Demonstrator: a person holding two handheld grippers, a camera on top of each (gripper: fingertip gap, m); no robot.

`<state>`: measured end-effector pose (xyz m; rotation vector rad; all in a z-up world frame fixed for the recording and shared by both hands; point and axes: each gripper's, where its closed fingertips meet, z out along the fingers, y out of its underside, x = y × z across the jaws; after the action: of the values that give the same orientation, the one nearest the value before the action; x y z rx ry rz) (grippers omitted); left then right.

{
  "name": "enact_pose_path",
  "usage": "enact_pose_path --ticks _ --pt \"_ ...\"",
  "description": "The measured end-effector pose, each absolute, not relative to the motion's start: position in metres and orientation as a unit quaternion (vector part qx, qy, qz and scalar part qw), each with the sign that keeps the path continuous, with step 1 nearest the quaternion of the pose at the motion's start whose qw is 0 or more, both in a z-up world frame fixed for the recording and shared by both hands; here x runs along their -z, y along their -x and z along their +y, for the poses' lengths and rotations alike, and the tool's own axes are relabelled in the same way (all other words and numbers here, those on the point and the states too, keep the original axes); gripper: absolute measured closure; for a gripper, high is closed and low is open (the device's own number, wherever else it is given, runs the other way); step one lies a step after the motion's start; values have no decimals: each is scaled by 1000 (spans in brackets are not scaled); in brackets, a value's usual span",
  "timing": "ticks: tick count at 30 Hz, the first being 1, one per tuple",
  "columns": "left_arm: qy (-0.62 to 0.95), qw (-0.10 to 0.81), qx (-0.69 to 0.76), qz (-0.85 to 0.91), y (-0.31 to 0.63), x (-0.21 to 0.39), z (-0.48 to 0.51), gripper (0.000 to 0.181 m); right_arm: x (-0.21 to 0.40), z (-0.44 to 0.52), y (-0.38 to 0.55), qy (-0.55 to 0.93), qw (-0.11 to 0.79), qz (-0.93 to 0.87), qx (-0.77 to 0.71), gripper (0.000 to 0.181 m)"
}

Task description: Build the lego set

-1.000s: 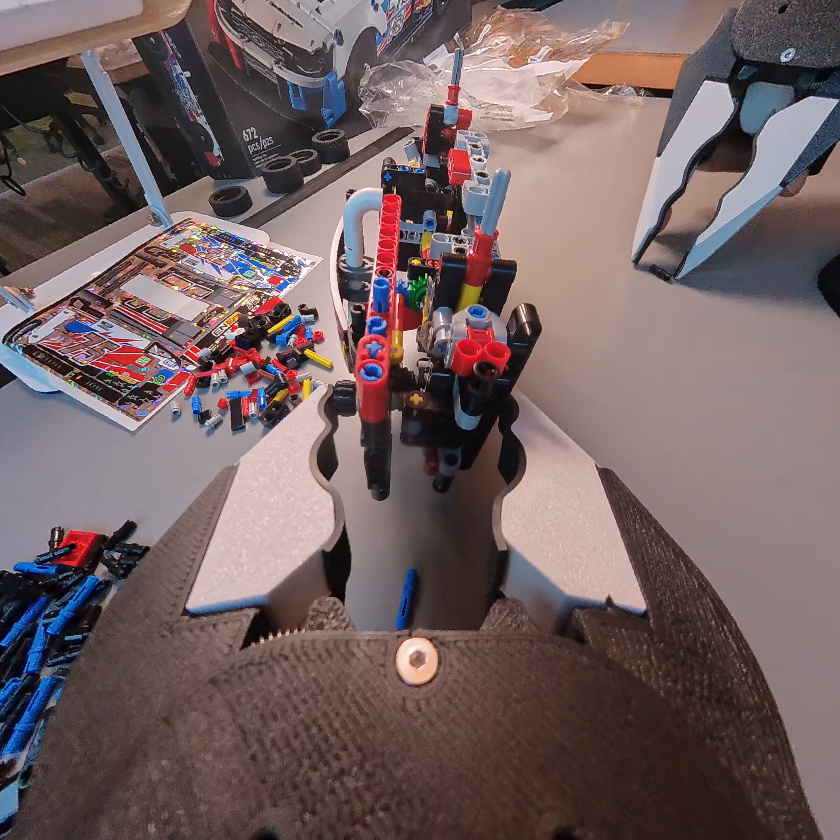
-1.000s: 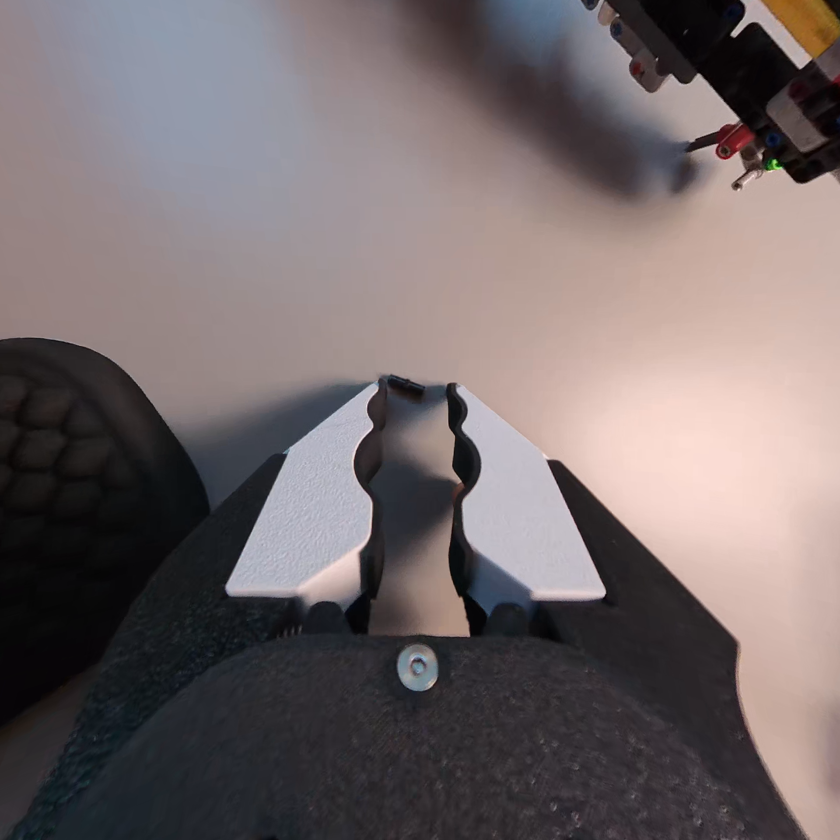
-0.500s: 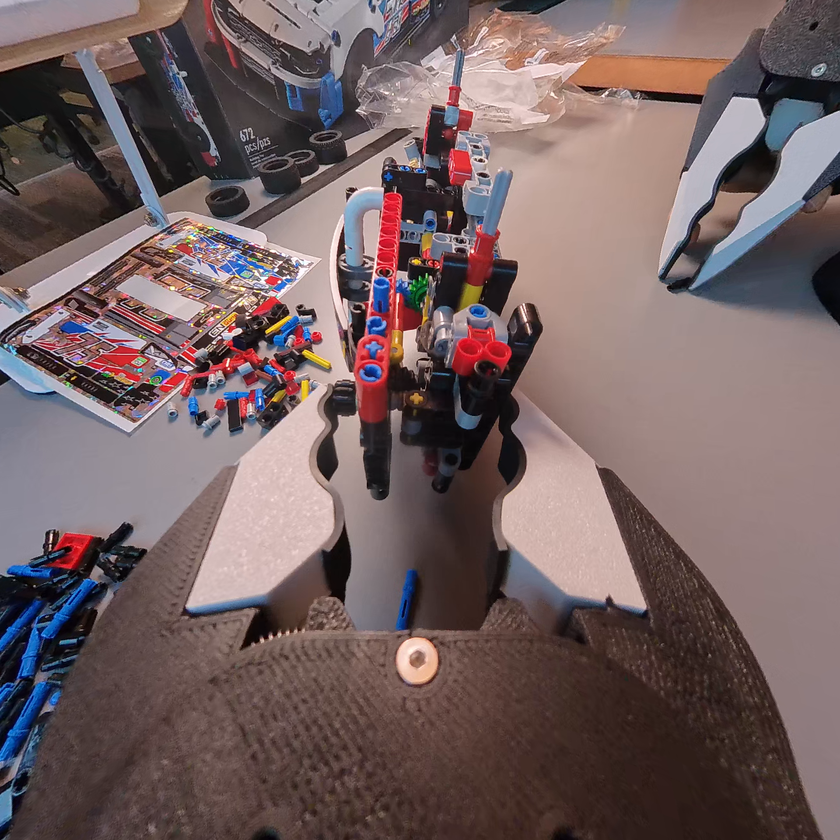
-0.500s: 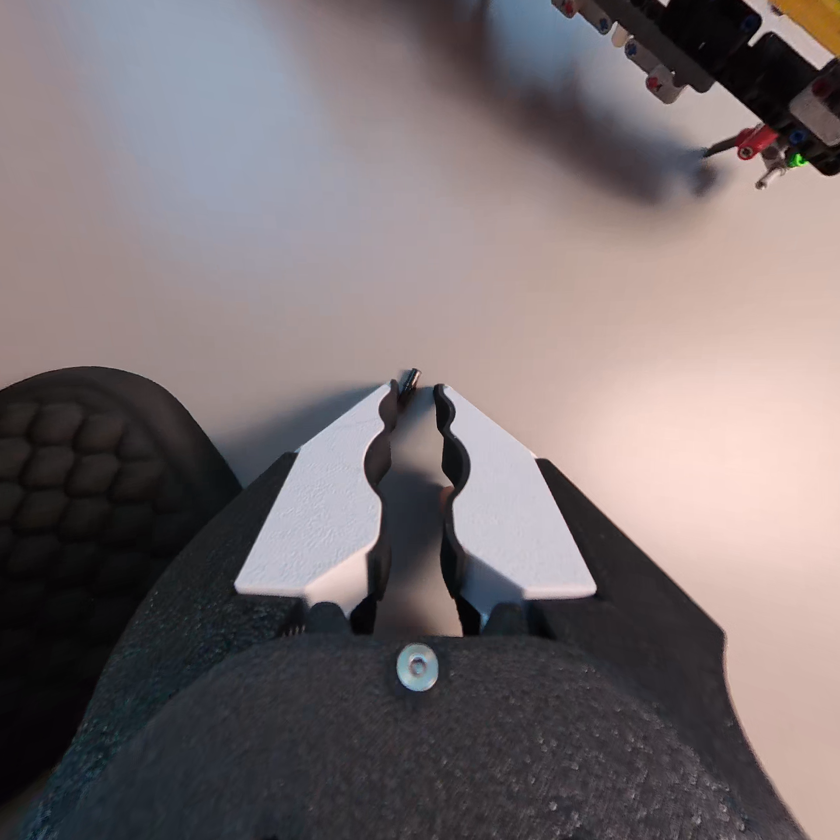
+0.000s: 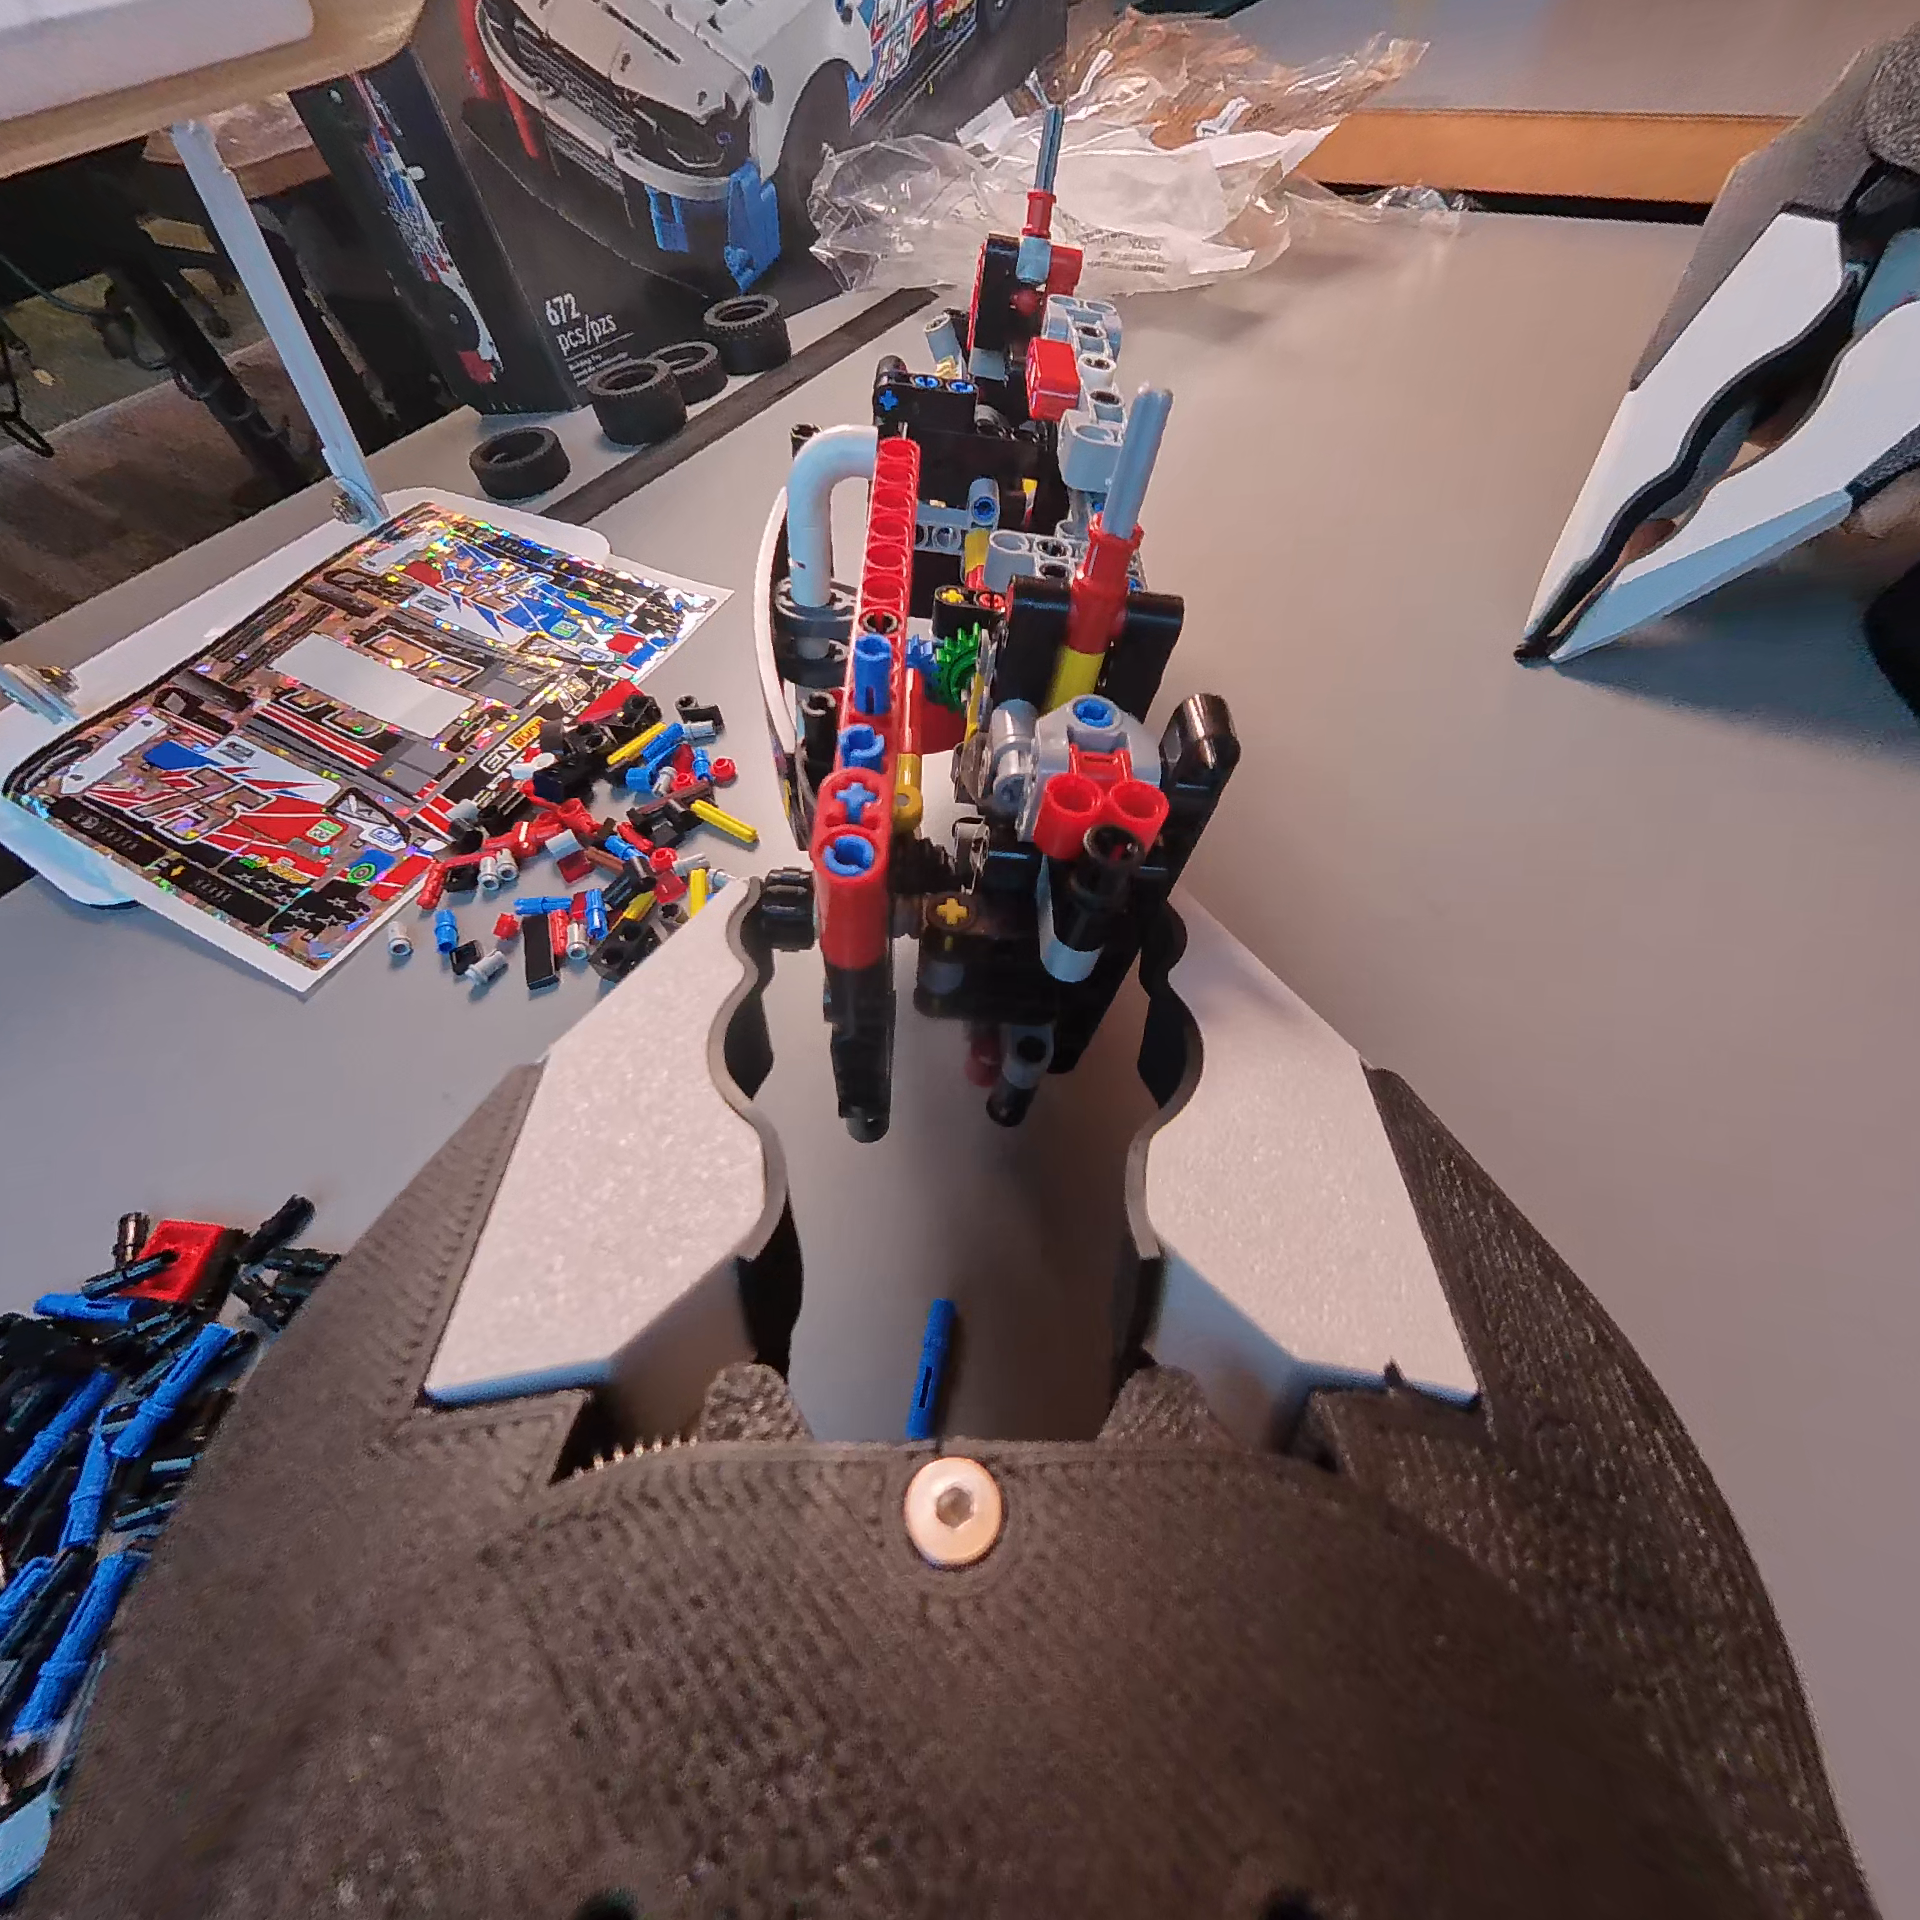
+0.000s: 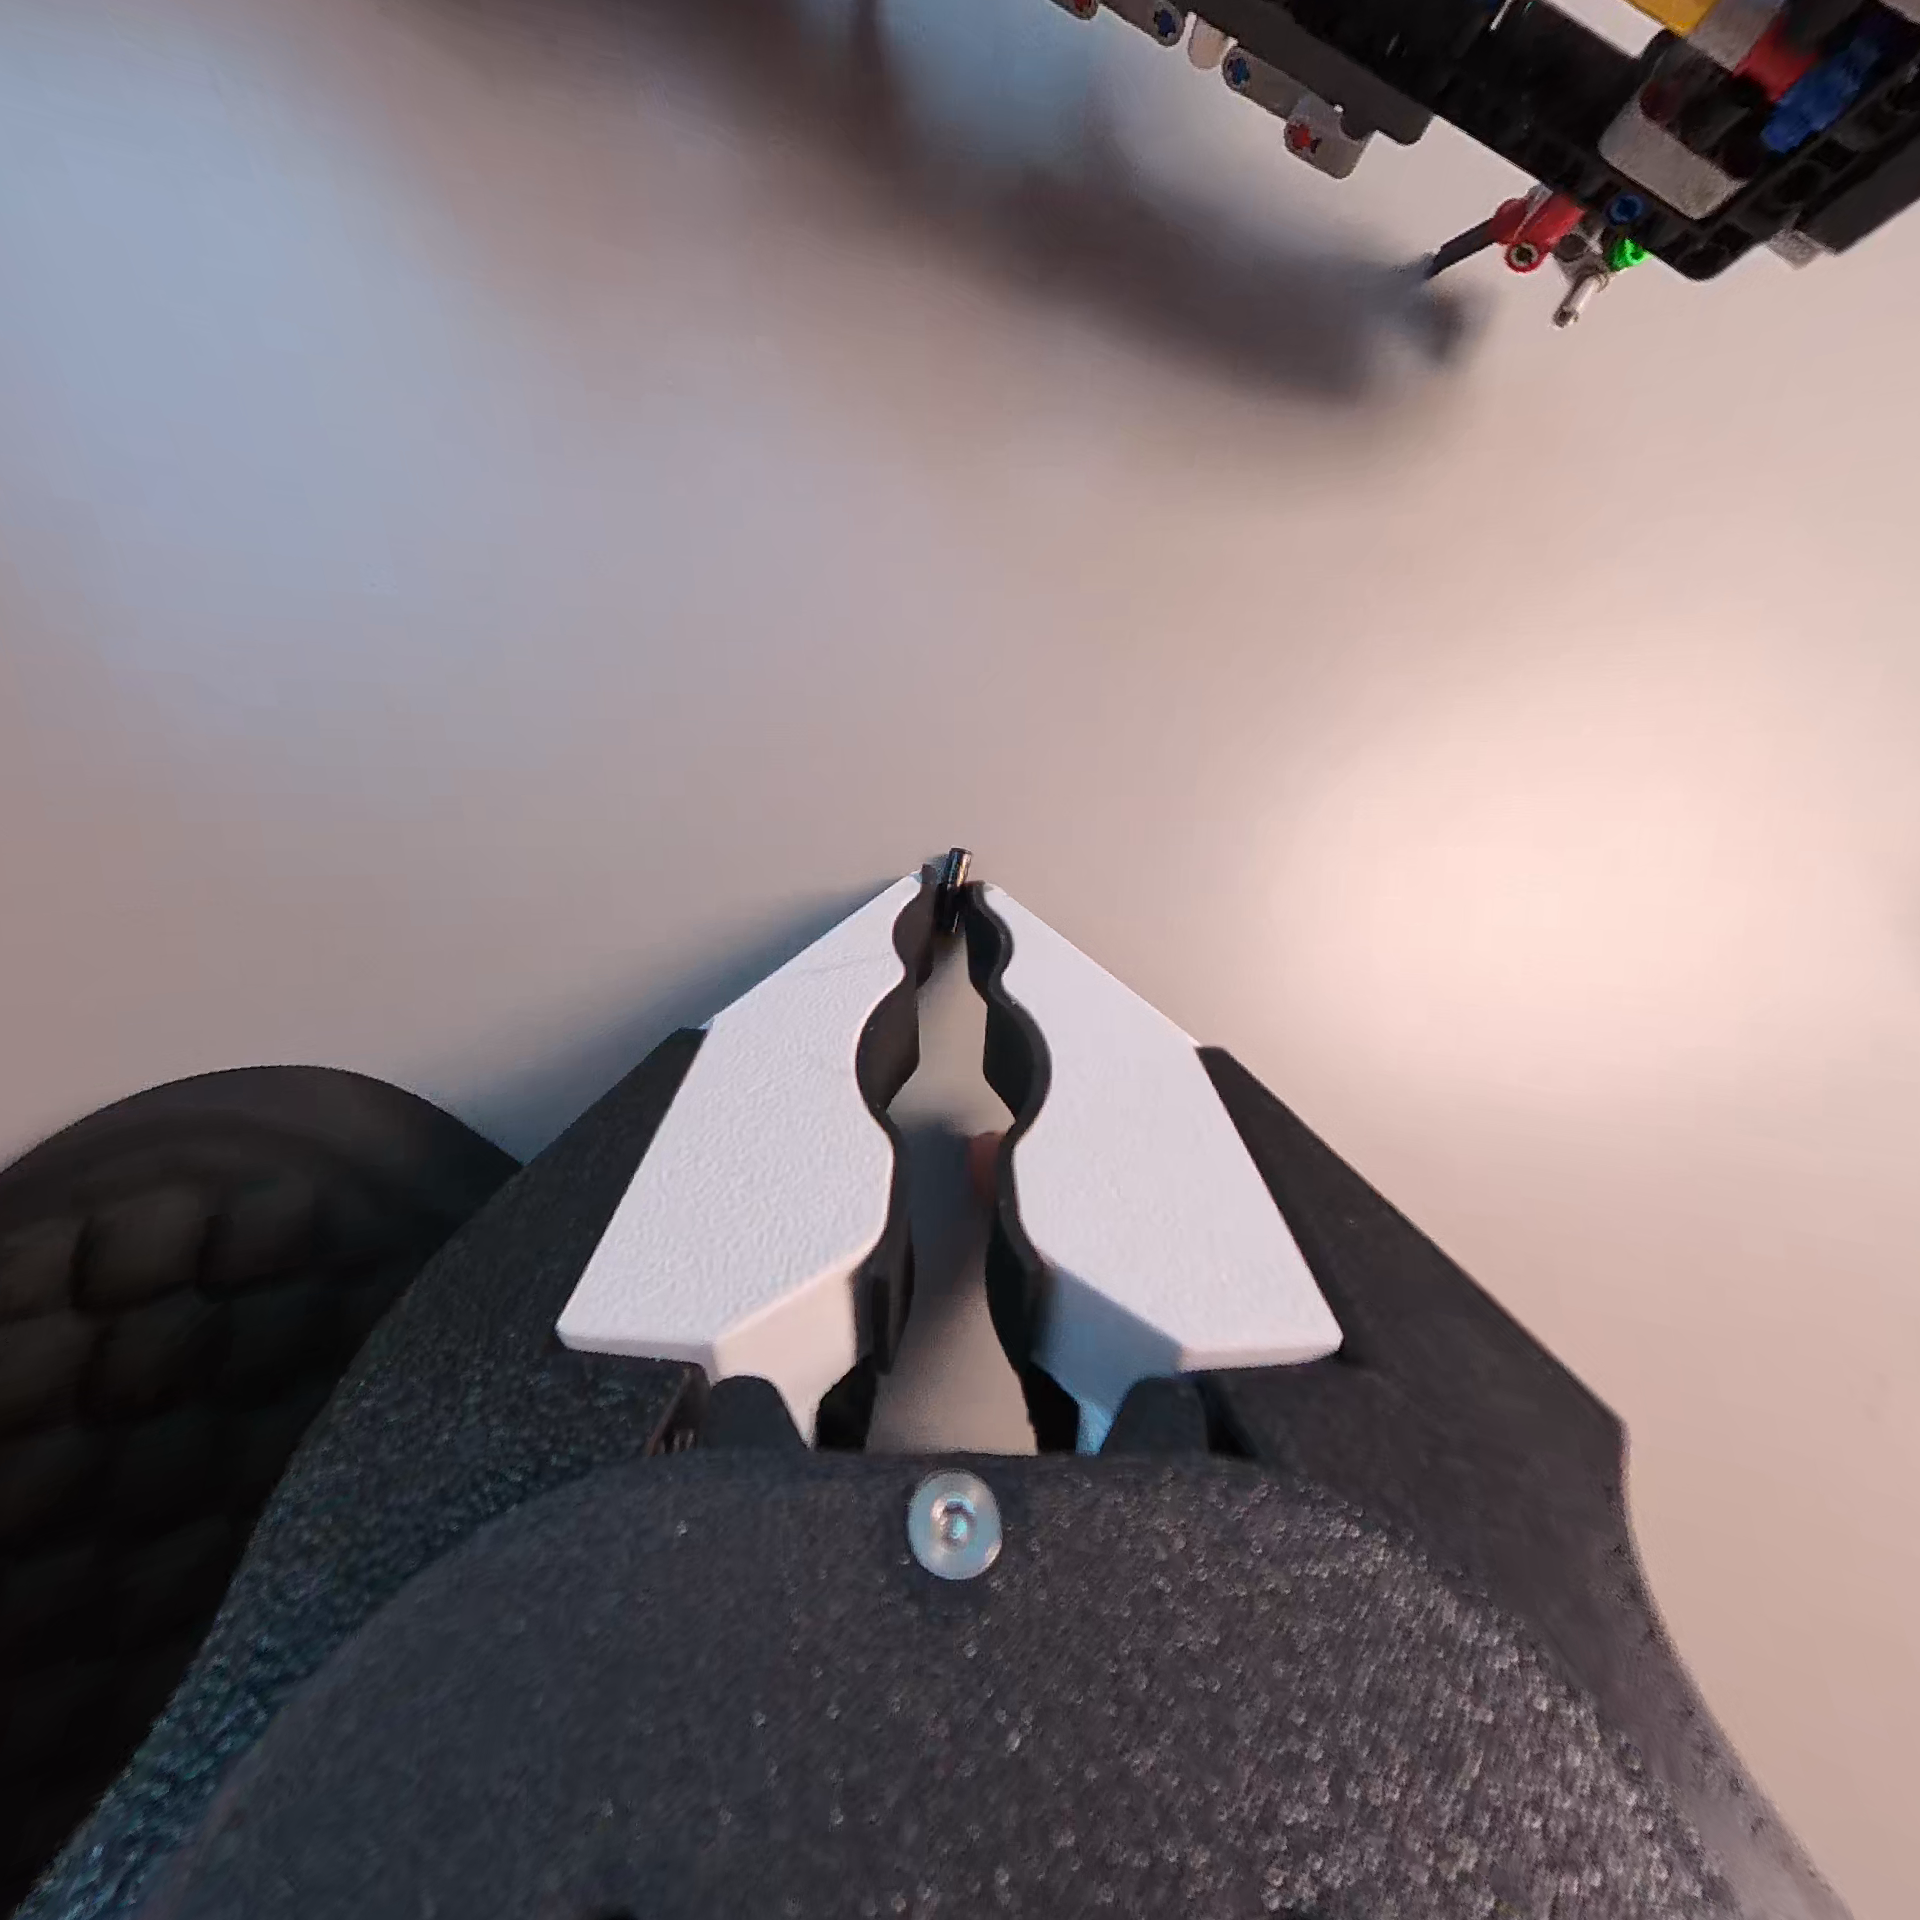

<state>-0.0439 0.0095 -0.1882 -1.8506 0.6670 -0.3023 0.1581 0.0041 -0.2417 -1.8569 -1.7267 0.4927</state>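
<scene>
Lego build sits clamped at its near end between the left gripper fingers, long axis running toward 12 o'clock, lifted off the grey surface as far as the shadow suggests. Right gripper, at 2 o'clock in the left view, is pinched nearly closed on a small black pin at its tips, just above the surface. Build shows at 1 o'clock in the right view. Loose parts at 10 o'clock, beside the sticker sheet. Blue pins pile at 8 o'clock. Tyres, box and bags at 11–12 o'clock. One blue pin lies under the left gripper.
</scene>
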Motion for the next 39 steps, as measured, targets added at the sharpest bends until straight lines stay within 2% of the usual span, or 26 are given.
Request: enact_pose_path --ticks 3,5,8,12,18,22,30,39 --pt "779 546 115 287 42 188 9 111 235 7 -152 690 258 -658 -158 179" --pt "778 546 109 290 42 188 9 111 200 4 -127 671 275 -663 -185 180" --pt "780 546 112 286 42 188 10 111 148 -2 -82 588 302 -740 -124 180" --pt "781 545 109 286 42 187 10 111 118 -8 -26 515 261 -815 -61 179" --pt "777 549 116 286 43 184 11 111 131 -24 17 485 109 -868 -4 179" --pt "782 544 127 277 48 186 12 112 143 -24 27 525 48 -850 1 179" --pt "780 550 121 273 52 183 17 112 128 -28 40 598 -1 -799 -69 179" --pt "775 555 94 289 48 181 15 112 138 -25 43 627 -48 -776 -45 179"
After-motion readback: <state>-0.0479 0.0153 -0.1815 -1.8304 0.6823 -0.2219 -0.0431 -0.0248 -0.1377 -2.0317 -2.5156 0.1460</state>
